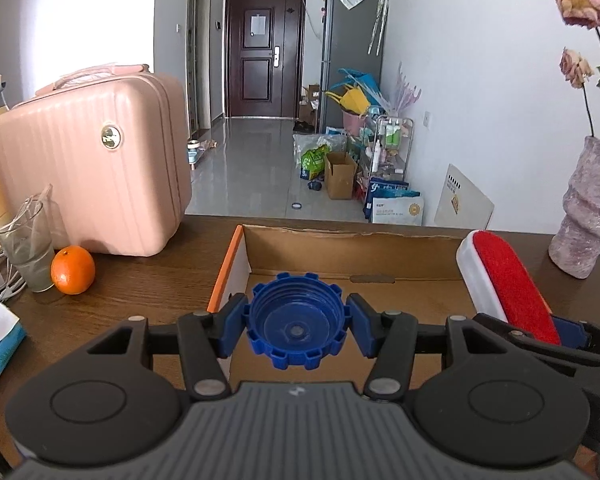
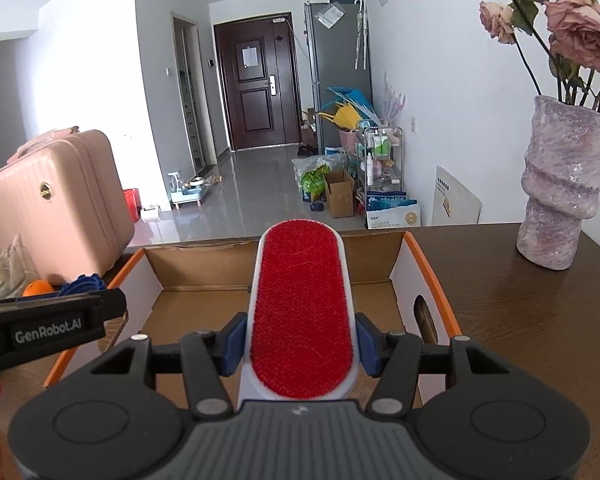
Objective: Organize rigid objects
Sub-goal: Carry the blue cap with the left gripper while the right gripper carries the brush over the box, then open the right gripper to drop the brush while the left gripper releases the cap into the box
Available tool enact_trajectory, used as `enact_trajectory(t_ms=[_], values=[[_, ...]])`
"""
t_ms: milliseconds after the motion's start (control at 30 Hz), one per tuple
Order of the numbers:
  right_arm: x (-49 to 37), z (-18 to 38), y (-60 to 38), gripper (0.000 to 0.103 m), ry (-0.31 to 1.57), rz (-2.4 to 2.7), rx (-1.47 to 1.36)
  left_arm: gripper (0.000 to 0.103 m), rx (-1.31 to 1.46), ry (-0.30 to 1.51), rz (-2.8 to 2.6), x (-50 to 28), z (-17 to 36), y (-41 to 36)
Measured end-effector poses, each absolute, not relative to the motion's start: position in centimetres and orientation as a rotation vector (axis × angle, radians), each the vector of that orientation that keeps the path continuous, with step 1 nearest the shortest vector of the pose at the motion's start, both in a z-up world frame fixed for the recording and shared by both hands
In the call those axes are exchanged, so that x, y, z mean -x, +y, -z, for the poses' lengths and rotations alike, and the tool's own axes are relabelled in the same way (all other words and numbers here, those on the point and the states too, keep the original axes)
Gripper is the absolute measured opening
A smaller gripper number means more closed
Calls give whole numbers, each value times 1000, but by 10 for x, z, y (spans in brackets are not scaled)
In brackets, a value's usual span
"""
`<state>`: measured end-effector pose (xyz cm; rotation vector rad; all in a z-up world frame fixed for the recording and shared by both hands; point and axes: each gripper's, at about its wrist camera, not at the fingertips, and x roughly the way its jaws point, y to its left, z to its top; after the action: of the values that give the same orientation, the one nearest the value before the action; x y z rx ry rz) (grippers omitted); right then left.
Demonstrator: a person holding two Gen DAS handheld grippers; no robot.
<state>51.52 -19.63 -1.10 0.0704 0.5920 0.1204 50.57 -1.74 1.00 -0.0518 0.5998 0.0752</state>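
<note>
Both grippers hold their loads above the open cardboard box [image 1: 236, 256] on the wooden table [image 1: 148, 280]. The left gripper [image 1: 297, 320] has its jaws pinching a blue screw cap [image 1: 296, 322], open side up, over the box's left half. The right gripper [image 2: 300, 340] has its jaws clamped on a red-faced lint brush [image 2: 300, 304], which points toward the box's far wall. The step in hand appears to be depositing. The next move calls for lowering each item to the box floor, then spreading the jaws without the two grippers colliding.
</note>
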Motion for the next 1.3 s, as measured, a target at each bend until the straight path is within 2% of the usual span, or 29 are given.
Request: enact_trajectory(t_ms=[767,933,1067,1100,1133,1200,1300], values=[[-565,35,-201,55,720,-93,-82,56,12,756,-106,-560,23,-16],[-565,38,-203,55,737,-97,-82,59,1,787,-80,-564,31,-18],[-562,34,-206,56,720,-82,-83,84,11,760,-97,-559,25,-14],[-561,31,-208,62,708,-81,-92,88,14,746,-102,-557,22,-12],[-559,27,-211,76,696,-76,-100,90,17,735,-106,-555,19,-11],[-555,22,-214,90,665,-62,-102,99,24,718,-112,-552,15,-10],[-552,17,-216,93,652,-63,-104,103,23,697,-122,-549,11,-10]])
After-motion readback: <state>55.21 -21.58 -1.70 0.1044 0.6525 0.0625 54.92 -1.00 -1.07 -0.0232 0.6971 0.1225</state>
